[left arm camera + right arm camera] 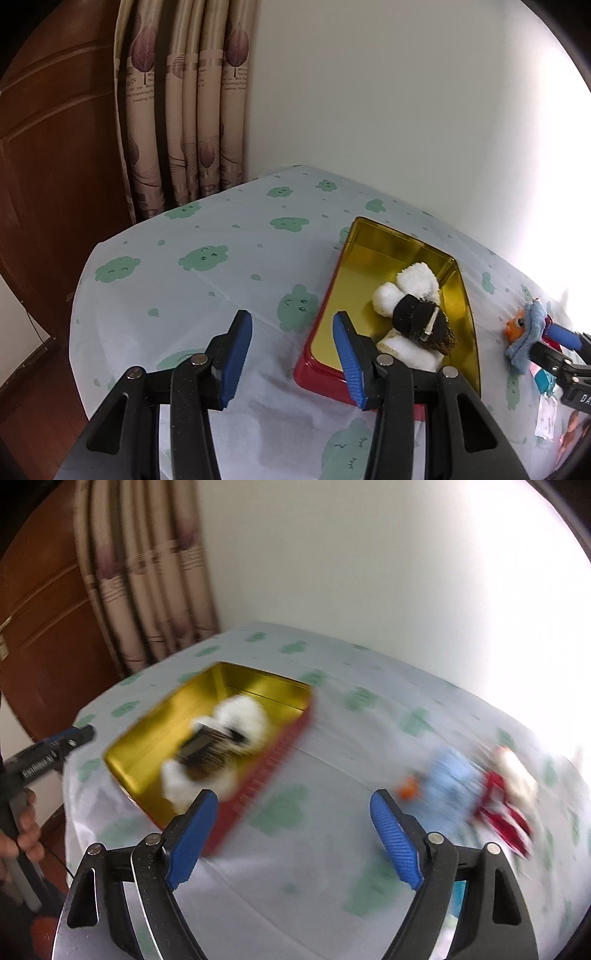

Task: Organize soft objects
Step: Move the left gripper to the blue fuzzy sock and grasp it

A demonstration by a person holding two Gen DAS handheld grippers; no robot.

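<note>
Blue-padded left gripper (291, 354) jaws apart, empty, right gripper (291, 842) jaws wide, empty

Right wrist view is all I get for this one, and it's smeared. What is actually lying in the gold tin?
Observer: The left wrist view is sharp: a white plush toy with a black and brown part lies inside the gold tin.
Operator: And the blue and orange blur to my right?
Observer: A small toy with an orange face, wrapped in blue cloth, lying on the tablecloth outside the tin.
Operator: Is the left claw carrying anything?
Observer: No. The left claw is open with nothing between its pads, next to the tin's near corner.
</note>
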